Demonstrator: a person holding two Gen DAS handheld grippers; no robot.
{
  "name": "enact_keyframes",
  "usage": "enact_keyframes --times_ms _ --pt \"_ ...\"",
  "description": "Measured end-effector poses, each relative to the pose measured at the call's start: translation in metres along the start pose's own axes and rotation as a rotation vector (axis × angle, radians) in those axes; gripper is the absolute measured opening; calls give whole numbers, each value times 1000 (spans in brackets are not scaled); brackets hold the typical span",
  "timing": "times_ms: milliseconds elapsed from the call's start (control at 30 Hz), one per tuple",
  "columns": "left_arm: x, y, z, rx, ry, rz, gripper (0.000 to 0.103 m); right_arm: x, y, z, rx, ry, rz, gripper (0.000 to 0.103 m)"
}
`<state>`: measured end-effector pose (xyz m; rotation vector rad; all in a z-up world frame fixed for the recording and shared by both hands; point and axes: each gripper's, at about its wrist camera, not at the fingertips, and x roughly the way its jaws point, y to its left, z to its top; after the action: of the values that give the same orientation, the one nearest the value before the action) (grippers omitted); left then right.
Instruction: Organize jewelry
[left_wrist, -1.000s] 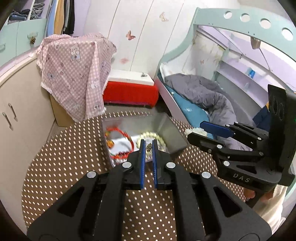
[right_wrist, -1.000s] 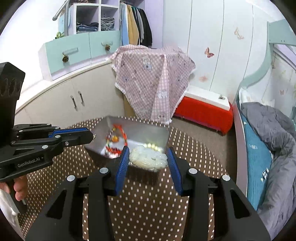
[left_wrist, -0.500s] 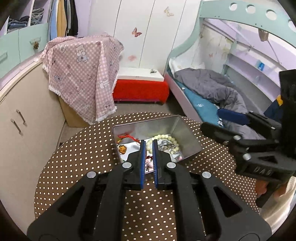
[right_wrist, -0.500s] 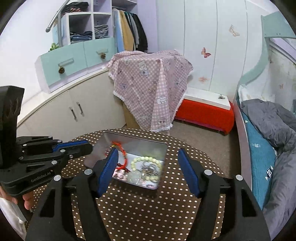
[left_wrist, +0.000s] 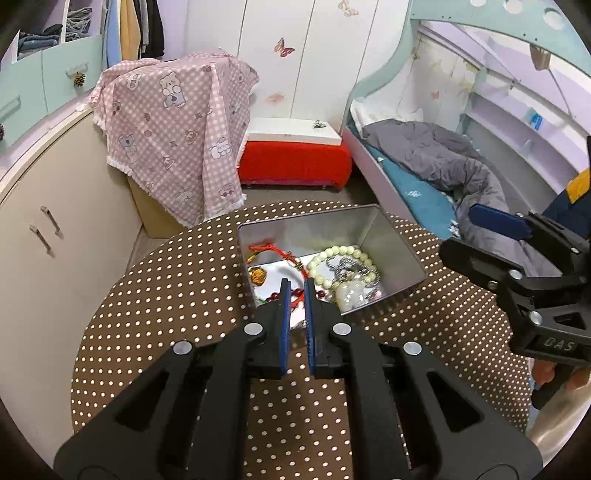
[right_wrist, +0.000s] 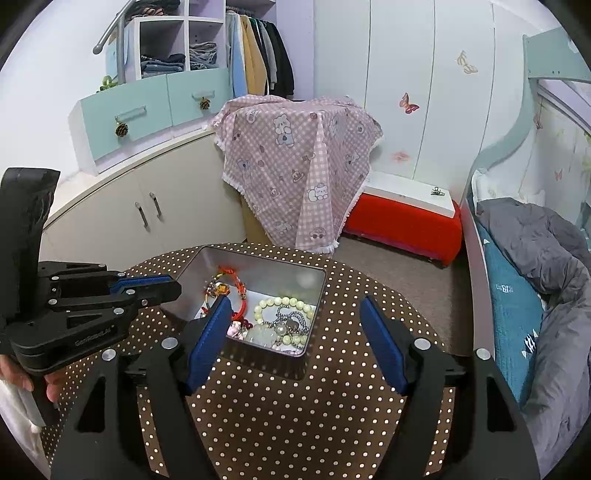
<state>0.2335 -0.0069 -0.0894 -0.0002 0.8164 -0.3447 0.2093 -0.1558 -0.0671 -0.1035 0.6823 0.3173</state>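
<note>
We found the jewelry gathered inside the open metal tin (right_wrist: 312, 291), which stood on the polka-dot table (right_wrist: 295, 413) toward its far edge. In it lay a pale bead bracelet (right_wrist: 286, 304), a red cord bracelet (left_wrist: 282, 254), a silver chain (right_wrist: 291, 319), a pale jade pendant (left_wrist: 349, 293) and an amber charm (left_wrist: 257, 275), all loosely heaped and partly overlapping. No loose piece showed on the table around the tin, so we judged the collecting largely done; what remained, if anything, was sorting the tangle or closing the tin, and we saw no lid.

Our left hand-held gripper (left_wrist: 296, 286) hovered just above the tin's near wall, its blue pads nearly together with only a thin gap and nothing between them. Our right hand-held gripper (right_wrist: 297, 304) was held on the near side of the tin, pads spread wide apart and empty, framing the tin between them, with its left finger overlapping the tin's near left corner in view. Neither touched the jewelry as far as we could tell.
</note>
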Motion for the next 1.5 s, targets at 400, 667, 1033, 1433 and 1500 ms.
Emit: enact_keyframes --times_ms 400,667,1033,1433,1500 --pt "-7 -2 -10 -10 49 49 8 -15 4 -14 -6 -5 -9 76" --pt "-27 -5 -18 -66 41 0 76 -35 7 -23 -11 -29 -21 80" --pt "-94 -17 -31 -47 -130 95 84 -71 18 -36 -22 -92 -38 90" --pt "-144 -40 -44 -8 -232 219 86 -126 35 -42 -22 -212 -69 95" --pt "-153 -46 -46 7 -252 230 87 -136 39 -43 -23 -230 -73 95"
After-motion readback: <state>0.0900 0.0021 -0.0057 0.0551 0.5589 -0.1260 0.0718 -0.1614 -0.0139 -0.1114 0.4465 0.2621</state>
